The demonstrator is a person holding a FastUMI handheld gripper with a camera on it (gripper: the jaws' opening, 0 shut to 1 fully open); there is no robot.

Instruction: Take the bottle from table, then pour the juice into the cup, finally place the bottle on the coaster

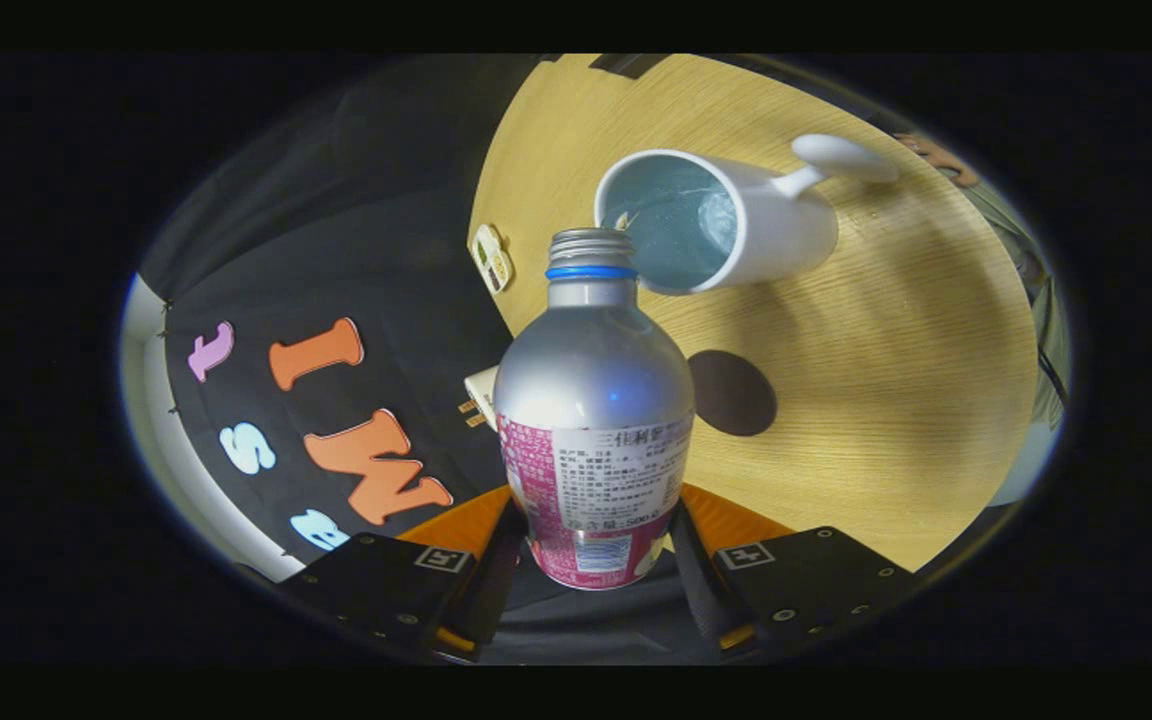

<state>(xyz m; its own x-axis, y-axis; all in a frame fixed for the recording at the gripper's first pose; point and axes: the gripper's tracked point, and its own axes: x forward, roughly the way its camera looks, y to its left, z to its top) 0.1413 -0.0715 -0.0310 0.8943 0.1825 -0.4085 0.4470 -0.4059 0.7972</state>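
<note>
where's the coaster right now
In the gripper view the dark round coaster lies bare on the wooden table, just beside the bottle that the gripper holds, nearer than the white cup.

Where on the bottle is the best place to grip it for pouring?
Low on the labelled body, as the gripper does now: fingers press on the bottle from opposite sides. The body is widest and straight-walled there, leaving the open neck free at the cup.

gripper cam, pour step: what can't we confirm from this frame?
- Juice flow: none discernible between the bottle mouth and the cup; too small.
- Bottle fill level: opaque wall hides it.
- Coaster: near edge hidden behind bottle.
- Gripper finger contact: tips covered by bottle.
</note>
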